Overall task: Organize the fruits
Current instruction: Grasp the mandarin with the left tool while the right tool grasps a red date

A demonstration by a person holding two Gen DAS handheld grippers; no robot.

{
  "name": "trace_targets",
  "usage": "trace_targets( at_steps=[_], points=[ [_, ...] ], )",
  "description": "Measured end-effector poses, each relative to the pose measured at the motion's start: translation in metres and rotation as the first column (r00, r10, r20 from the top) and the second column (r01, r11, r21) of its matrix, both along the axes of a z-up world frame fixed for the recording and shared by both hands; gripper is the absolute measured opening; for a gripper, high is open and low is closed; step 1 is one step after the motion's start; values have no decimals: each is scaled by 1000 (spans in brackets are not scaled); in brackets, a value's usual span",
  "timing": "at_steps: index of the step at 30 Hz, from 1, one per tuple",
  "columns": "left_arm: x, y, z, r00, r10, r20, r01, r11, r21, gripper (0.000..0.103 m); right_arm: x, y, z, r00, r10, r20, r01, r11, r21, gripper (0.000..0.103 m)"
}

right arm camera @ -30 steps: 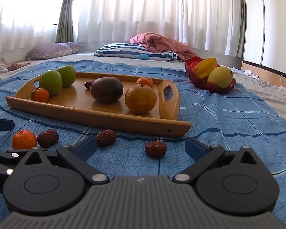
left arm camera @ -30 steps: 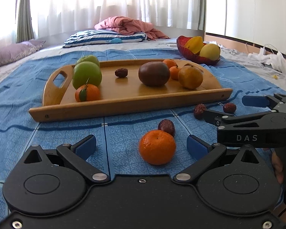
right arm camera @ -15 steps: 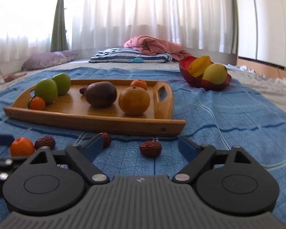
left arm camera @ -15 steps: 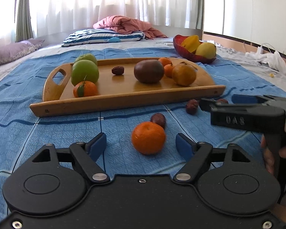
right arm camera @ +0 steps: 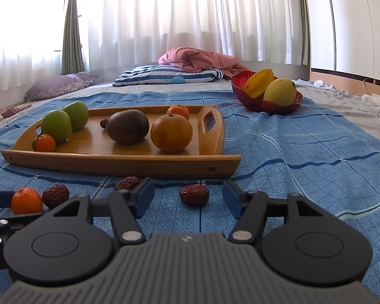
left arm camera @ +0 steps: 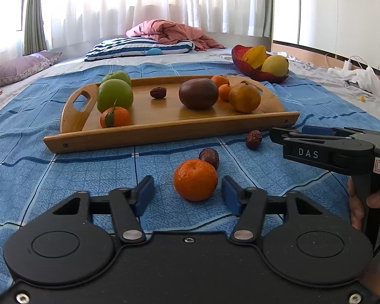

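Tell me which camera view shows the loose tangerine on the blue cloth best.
The left wrist view: the tangerine sits whole and central between the left gripper pads, untouched. The right wrist view shows it small at the left edge, its lower part hidden behind gripper parts.

Tangerine [left arm camera: 195, 179] before tray [left arm camera: 164, 133], date [left arm camera: 209, 157] just behind it, bowl [left arm camera: 243, 63] beyond.
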State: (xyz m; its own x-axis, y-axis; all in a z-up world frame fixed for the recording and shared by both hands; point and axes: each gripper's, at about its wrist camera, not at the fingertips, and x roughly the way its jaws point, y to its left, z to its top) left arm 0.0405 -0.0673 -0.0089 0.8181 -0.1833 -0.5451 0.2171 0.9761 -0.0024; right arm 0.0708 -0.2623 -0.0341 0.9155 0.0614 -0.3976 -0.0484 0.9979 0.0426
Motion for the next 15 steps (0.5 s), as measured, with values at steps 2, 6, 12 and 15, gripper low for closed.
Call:
trace_targets(
  at_steps=[2, 6, 12, 15],
  points=[
    [-1, 2, 3, 1000, -5, -4, 5, 1000, -8, 40, 0, 0, -1, 1000, -3, -2, 3, 1000, -2, 59],
    [-2, 5, 8, 1000, -6, -16, 6, 999, -33, 34, 1, 2, -1, 1000, -12, -4, 12, 1000, -9, 50],
    [-4, 7, 9, 1000, 13, -12, -14, 1000, -28, 34, 0, 3, -2, 1000, -26, -2, 26, 999, -19, 31],
    [-5, 9, 11, 1000, 22, -5, -22, 1000, -23, 34, -1, 2, -2, 1000, -23, 3, 23, 1000, -17, 30]
  ],
)
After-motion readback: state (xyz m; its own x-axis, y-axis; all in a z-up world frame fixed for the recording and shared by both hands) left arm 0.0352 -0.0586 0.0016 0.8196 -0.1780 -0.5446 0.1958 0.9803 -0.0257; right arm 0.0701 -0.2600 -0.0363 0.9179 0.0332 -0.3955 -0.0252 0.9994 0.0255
